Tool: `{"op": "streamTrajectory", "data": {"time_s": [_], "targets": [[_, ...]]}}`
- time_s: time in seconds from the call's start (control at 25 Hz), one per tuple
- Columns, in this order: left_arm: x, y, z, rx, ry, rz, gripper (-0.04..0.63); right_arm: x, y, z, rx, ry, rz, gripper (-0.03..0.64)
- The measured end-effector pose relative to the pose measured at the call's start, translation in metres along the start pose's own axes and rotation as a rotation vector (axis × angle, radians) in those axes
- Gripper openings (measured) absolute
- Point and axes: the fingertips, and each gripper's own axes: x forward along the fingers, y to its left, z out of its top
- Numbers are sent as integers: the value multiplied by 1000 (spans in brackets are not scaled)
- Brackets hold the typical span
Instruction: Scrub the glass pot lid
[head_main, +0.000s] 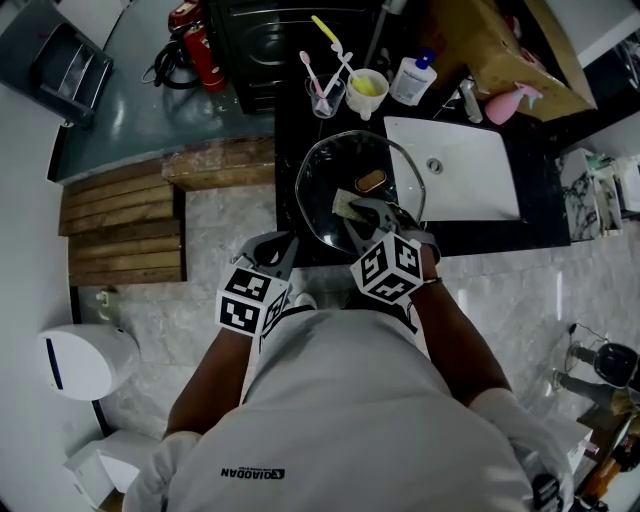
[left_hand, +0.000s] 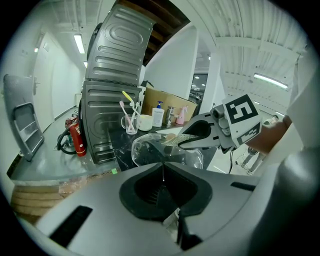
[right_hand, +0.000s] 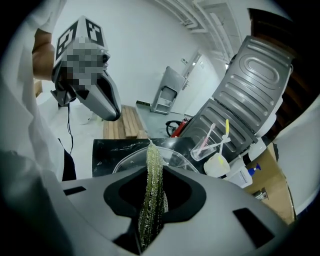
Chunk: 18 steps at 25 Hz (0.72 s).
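While right gripper (head_main: 366, 213) is clamping scouring pad (right_hand: 151, 187) mid-frame, left gripper (head_main: 283, 246) is pinching lower-left rim of glass lid (head_main: 328, 172)

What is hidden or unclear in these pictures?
- Head view: the right tool covers where the sponge meets the lid.
- Left gripper view: the left tool hides with its own body how much lid rim it grips.
- Head view: the bottle label is too small to read.

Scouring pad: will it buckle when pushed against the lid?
The scouring pad is thin and stands past the jaws nearly straight, so probably light and springy, though it may bend under pressure. Its coarse weave likely grips the glass pot lid rather than slipping.
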Motion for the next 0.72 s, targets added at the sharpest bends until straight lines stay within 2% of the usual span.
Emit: {"op": "streamTrajectory", "data": {"time_s": [0.24, 0.48, 0.72], "targets": [[3, 0, -5, -3, 7, 12, 18, -19, -14, 11, 88, -90, -31, 94], [14, 3, 7, -8, -8, 46, 18, -29, -65, 13, 176, -168, -54, 95], [23, 3, 21, -40, -35, 87, 18, -4, -114, 5, 172, -153, -42, 95]]}}
